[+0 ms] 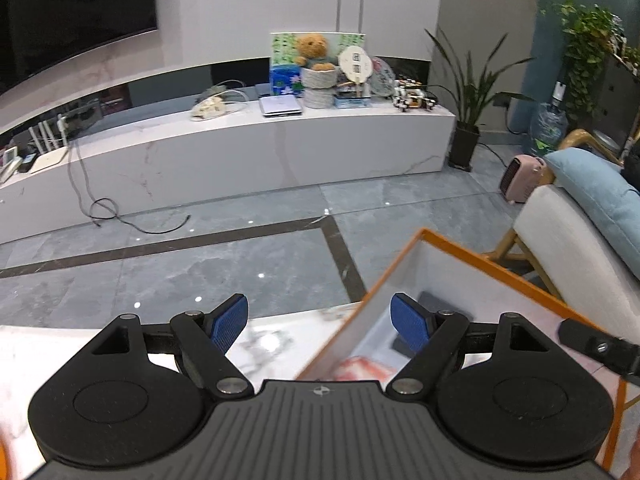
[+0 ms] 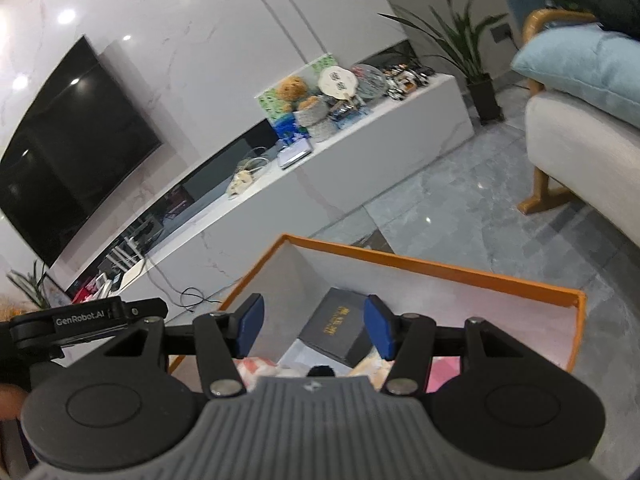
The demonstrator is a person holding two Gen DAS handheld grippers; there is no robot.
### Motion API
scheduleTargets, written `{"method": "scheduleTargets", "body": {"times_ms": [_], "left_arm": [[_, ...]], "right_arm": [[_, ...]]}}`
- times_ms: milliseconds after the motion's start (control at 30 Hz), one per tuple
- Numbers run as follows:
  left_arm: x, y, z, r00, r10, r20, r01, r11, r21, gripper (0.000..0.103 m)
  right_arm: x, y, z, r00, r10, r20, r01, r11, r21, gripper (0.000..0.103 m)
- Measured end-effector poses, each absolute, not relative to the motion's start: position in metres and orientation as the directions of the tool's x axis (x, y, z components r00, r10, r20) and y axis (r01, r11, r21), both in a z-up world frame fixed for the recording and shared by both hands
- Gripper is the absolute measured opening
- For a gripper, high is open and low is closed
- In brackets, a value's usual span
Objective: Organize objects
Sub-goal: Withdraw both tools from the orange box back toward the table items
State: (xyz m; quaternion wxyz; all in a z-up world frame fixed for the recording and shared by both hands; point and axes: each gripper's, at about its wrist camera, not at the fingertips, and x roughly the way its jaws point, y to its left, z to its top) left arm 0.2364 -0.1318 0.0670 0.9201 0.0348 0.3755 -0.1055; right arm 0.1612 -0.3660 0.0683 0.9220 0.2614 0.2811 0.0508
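An orange-rimmed box (image 1: 480, 256) with white inner walls stands on a marbled white tabletop (image 1: 272, 340). My left gripper (image 1: 320, 316) hovers open over the box's left wall, with one blue pad on each side of the rim and nothing gripped. In the right wrist view the same box (image 2: 440, 266) holds a black case with gold lettering (image 2: 336, 332) and pink and cream packets (image 2: 256, 366). Above that case my right gripper (image 2: 314, 320) hangs open, its pads touching nothing. The lower box contents are hidden behind both gripper bodies.
Beyond the table lies a grey tiled floor with a loose black cable (image 1: 120, 216). A long white TV bench (image 1: 240, 152) carries a teddy bear (image 1: 314, 50) and clutter under a wall TV (image 2: 76, 148). A chair with a blue cushion (image 1: 592, 196) stands at the right.
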Motion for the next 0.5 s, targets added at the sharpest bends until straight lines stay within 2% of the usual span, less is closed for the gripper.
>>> {"method": "scheduleTargets", "body": {"times_ms": [300, 500], "left_arm": [[0.233, -0.071, 0.041, 0.672, -0.082, -0.736, 0.115, 0.993, -0.006, 0.093], [0.222, -0.050, 0.027, 0.668, -0.005, -0.745, 0.134, 0.985, 0.113, 0.093]], "right_arm": [[0.145, -0.310, 0.085, 0.849, 0.312, -0.426, -0.144, 0.914, 0.380, 0.058], [0.132, -0.264, 0.084, 0.840, 0.334, -0.428, -0.246, 0.937, 0.247, 0.059]]}}
